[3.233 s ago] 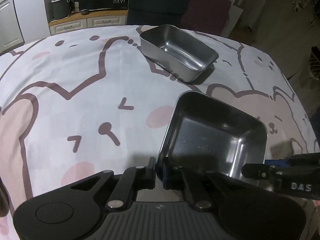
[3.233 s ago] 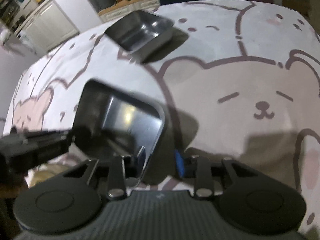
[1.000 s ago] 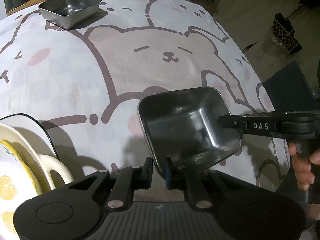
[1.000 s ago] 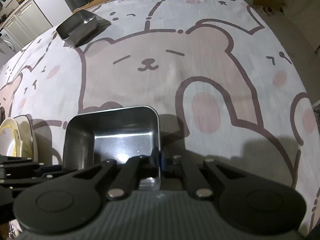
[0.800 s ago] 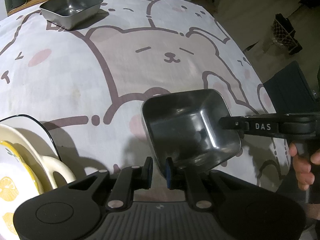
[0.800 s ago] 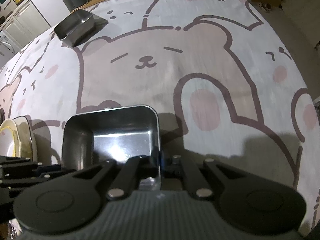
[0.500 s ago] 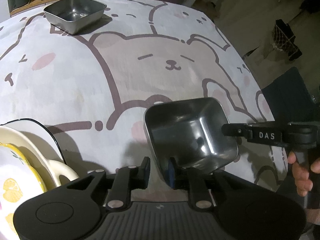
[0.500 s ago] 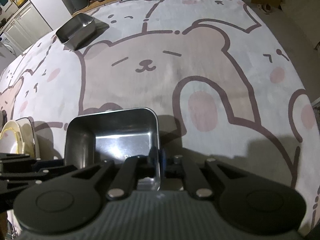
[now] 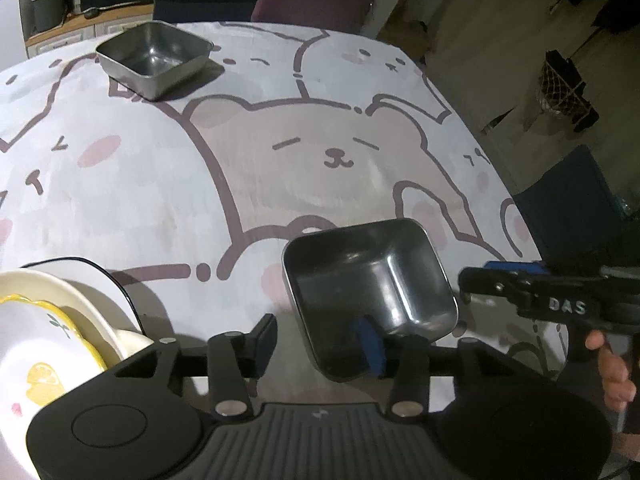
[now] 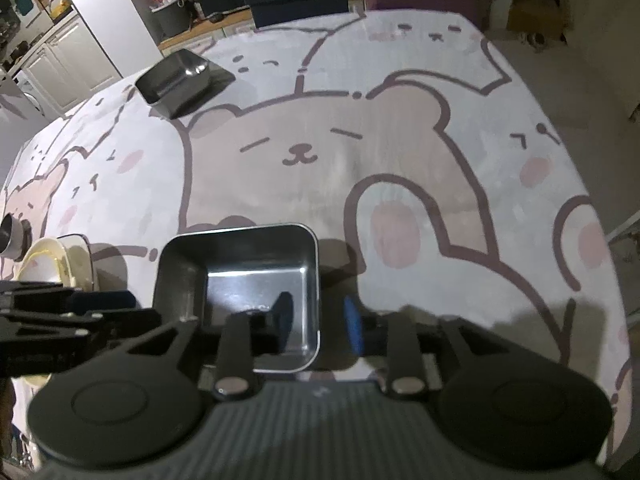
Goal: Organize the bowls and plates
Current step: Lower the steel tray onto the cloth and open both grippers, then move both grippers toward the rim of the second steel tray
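Left gripper (image 9: 320,340) is standing with fingers spread wide, straddling the near-left rim of the near tray (image 9: 368,292), one blue pad inside it, not pinching. Right gripper (image 10: 316,320) is likewise sitting released, fingers either side of the tray's near-right wall. The tray is resting on the bear cloth (image 9: 280,160), near edge. Far tray (image 9: 154,58) is sitting well apart at the far side. Plates (image 9: 48,344) are stacking up just left of the left gripper.

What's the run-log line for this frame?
left tongs: open, astride near steel tray rim | right tongs: open, astride same tray | second steel tray: far side | plates: left
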The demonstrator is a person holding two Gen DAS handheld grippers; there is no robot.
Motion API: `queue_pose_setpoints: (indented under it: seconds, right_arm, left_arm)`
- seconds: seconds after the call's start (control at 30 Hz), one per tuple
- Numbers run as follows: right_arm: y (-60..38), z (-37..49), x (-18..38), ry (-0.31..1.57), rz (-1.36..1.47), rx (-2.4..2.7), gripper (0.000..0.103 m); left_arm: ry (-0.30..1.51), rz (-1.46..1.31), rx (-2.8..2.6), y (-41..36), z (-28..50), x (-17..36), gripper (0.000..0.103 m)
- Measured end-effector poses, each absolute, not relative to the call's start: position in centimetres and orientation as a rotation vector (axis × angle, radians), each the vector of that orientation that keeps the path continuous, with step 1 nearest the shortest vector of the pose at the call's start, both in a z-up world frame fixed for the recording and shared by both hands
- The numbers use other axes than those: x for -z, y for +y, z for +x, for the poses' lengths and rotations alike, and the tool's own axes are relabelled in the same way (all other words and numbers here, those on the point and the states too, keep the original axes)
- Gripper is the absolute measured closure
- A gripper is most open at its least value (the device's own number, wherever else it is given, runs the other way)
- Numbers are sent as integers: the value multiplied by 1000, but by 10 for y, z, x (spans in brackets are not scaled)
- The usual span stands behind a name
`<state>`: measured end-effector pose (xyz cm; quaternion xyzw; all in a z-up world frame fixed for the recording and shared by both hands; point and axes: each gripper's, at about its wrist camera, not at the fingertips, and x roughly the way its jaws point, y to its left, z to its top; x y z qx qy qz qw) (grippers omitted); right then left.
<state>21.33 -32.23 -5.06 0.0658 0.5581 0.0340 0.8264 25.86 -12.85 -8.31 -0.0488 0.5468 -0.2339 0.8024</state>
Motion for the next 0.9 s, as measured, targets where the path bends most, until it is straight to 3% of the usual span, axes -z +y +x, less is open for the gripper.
queue_pose_setpoints:
  seconds: [0.1,0.43,0.57,0.9]
  right_arm:
    - [-326,204,42,1163,140,-82,56]
    - [-333,179,16,1076,124,-94,14]
    - [-334,171,6,1020,121,-85,0]
    - [-317,190,-3,880,141,-51,0]
  left_arm:
    - [1152,-101,499,-128,256,77,43]
    - [1070,-65,479,-123,245,56,9]
    - [1035,-62,467,-115,244,48,2]
    - [931,-119,393,-78,266,30,0]
